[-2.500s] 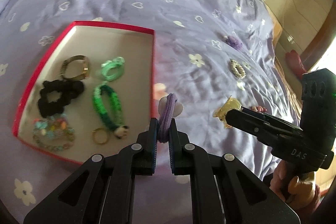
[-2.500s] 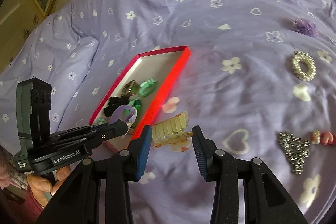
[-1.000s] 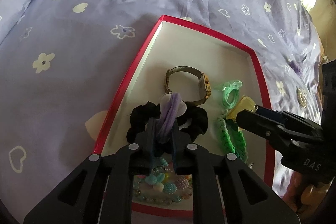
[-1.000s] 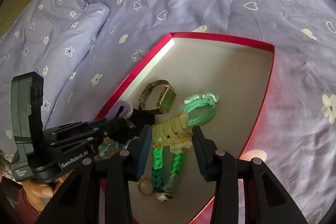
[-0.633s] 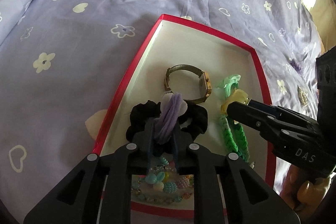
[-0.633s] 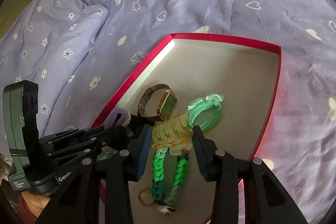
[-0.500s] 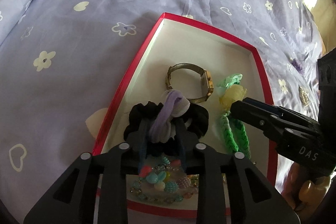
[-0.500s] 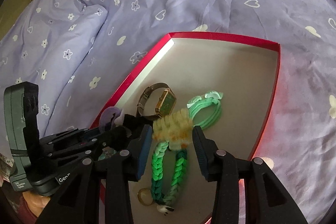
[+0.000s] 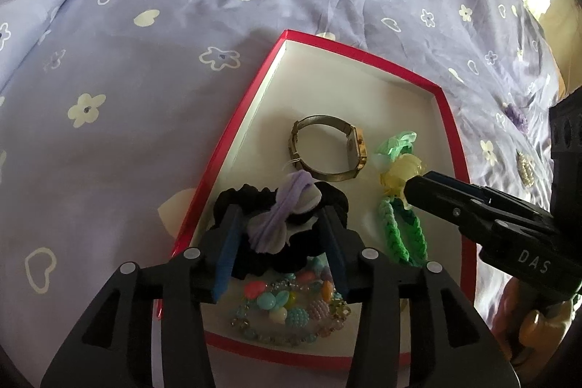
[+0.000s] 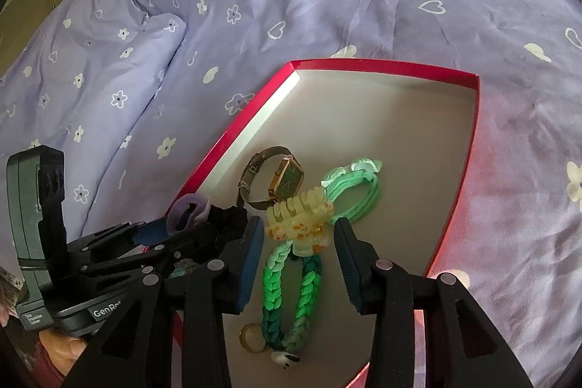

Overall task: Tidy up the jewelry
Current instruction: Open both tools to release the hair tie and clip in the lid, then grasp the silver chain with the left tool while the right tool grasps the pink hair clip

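A red-rimmed box (image 9: 232,137) (image 10: 385,65) lies on a lilac bedspread. My left gripper (image 9: 282,235) is open over the box; the purple hair tie (image 9: 287,206) lies loose between its fingers on a black scrunchie (image 9: 254,197). My right gripper (image 10: 296,244) is open too; the pale yellow claw clip (image 10: 298,217) rests between its fingers on the green braided bracelet (image 10: 291,286). The clip also shows in the left wrist view (image 9: 400,170).
In the box lie a gold watch (image 9: 327,148), a mint cord bracelet (image 10: 356,188), a bead bracelet (image 9: 287,308) and a gold ring (image 10: 251,337). A purple flower clip (image 9: 516,113) and a pearl piece (image 9: 523,166) lie on the bedspread at right.
Both grippers carried their items from the bedspread over the box. In the last half second both opened, letting the purple hair tie and the yellow claw clip drop into the box.
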`<state>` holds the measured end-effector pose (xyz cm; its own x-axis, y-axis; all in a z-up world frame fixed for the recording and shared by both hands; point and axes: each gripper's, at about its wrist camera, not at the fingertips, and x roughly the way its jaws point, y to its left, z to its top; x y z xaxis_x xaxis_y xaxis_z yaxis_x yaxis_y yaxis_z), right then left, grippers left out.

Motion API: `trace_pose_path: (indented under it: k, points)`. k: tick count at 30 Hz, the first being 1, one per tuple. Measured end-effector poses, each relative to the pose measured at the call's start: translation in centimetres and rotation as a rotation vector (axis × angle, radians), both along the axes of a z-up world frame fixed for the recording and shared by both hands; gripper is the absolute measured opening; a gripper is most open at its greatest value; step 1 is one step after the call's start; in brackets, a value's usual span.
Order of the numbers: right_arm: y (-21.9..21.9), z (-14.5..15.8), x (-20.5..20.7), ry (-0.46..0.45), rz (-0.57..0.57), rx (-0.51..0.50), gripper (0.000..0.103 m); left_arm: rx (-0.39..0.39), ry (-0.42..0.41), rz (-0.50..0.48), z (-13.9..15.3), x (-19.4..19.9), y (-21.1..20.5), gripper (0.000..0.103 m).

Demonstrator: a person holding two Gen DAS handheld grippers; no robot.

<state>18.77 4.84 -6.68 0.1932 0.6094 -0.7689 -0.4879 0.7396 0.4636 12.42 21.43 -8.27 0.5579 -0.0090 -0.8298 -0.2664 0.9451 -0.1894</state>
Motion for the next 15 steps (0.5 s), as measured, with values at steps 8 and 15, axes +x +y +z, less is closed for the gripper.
trace_pose_path:
  k: [8,15]
  points:
    - [-1.9,1.4,-1.1,-0.005,-0.019,0.032,0.05,0.002,-0.005,-0.001,0.7,-0.8,-0.6,0.049]
    - [-5.2,3.5,-3.1,-0.021,-0.062,0.085,0.053,0.008,-0.046,0.02,2.3,-3.0,-1.8,0.065]
